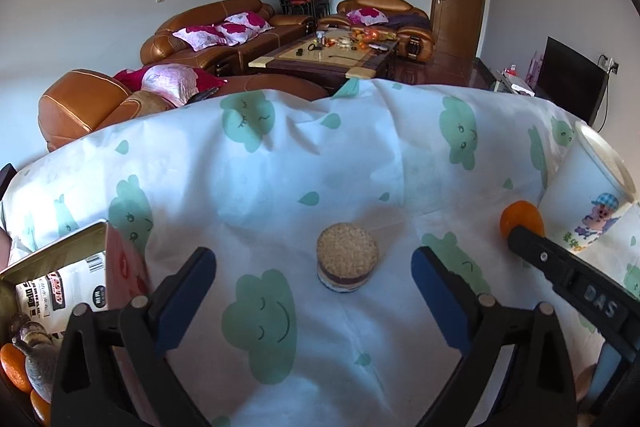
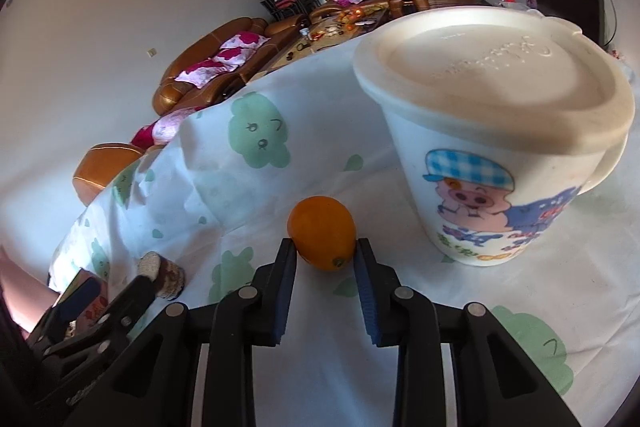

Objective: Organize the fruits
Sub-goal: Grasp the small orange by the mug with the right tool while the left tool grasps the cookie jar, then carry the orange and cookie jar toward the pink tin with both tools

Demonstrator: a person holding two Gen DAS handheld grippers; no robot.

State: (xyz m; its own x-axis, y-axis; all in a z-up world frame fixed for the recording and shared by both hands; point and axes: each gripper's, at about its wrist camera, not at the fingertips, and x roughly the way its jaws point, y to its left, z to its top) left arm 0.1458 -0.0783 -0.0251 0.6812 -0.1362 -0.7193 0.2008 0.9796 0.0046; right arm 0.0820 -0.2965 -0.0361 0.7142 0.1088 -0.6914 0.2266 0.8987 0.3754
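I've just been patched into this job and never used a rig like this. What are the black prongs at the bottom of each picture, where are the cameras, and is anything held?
The prongs are two hand-held claws carried by a person; each has a fisheye camera looking along its fingers. The left view shows the left claw open above a cloud-print cloth, facing a small cork-topped jar; a tin with fruit sits at its left. The right view shows the right claw with its pads against either side of a small orange fruit, beside a lidded cartoon cup. Nothing else is held.
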